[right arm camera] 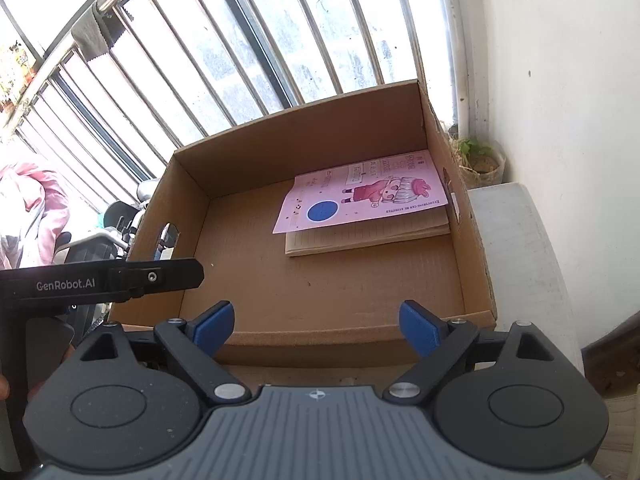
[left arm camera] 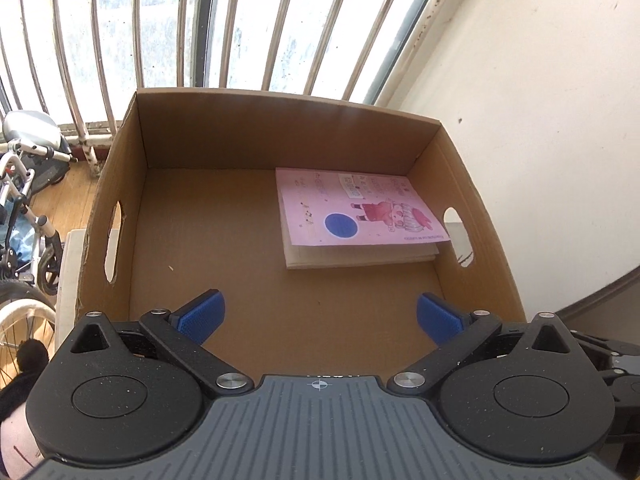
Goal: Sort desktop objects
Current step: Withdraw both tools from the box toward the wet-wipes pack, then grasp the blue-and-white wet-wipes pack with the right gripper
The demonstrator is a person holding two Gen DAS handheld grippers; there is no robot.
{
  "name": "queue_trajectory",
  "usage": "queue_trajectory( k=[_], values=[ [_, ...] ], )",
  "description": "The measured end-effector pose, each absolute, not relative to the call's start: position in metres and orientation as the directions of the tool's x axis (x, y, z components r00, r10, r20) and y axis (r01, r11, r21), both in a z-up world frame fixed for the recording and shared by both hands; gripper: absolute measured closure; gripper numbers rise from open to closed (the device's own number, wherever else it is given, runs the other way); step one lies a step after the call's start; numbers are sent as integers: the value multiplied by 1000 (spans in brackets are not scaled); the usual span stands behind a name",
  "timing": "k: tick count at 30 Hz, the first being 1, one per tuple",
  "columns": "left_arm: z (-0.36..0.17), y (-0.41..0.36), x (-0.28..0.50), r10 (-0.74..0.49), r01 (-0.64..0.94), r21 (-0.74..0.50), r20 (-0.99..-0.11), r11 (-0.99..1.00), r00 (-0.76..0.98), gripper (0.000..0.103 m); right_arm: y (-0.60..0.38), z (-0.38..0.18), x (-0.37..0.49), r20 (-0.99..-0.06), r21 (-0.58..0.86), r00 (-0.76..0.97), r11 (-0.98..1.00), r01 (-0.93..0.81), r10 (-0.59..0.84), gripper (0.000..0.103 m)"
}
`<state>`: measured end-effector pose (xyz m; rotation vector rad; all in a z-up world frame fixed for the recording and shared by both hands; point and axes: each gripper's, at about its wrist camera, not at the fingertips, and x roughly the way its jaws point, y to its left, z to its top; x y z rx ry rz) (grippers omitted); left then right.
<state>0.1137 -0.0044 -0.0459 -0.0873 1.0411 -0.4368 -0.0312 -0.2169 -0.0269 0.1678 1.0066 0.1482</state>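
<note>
Notebook (left arm camera: 352,216) with the pink cover lies flat on the floor of the cardboard box (left arm camera: 280,116), against the right wall near the far right corner – cover a bit skewed off the pages below. Left wrist view: left gripper (left arm camera: 320,314) spread wide, nothing between its blue pads (left arm camera: 202,316), hanging over the box's near edge and pitched steeply down into it. Rest of the box floor bare.

Right wrist view: same notebook (right arm camera: 360,204) by the right wall, under the handle cutout. Right gripper (right arm camera: 316,326) also spread, empty, sitting outside the near wall of the box (right arm camera: 472,236) – tilted down. Left gripper's arm crosses at the left edge.

Judgement: notebook looks placed; next step is probably fetching another item. Do it well by lifting both grippers clear of the near wall without snagging it, jaws kept apart for the next pick.
</note>
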Motion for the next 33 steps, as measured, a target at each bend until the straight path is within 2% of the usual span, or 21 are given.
queue_trajectory(
  k=[5,10,13,20,23,25,33],
  values=[
    [-46,21,86,-444,310,-334,-789,890,424,0,-219,-16,-55,-778,151,612,988,-42,145,0],
    [-50,37,62,-486,332,-371,-772,867,409,0,-228,-27,-67,-790,138,609,988,63,71,0],
    [-58,40,49,-511,361,-388,-779,848,363,0,-240,-42,-72,-805,223,579,970,94,129,0],
    [-87,21,25,-498,403,-389,-840,828,214,0,-246,-78,-77,-834,300,518,945,132,192,1],
    [-96,10,19,-459,436,-343,-867,832,195,0,-249,-93,-73,-840,362,479,921,144,255,6],
    [-103,3,14,-430,461,-309,-884,832,183,0,-249,-104,-69,-852,380,443,913,151,281,14],
    [-120,-19,6,-395,515,-273,-908,812,142,1,-253,-136,-51,-861,447,351,877,178,368,30]
  ],
)
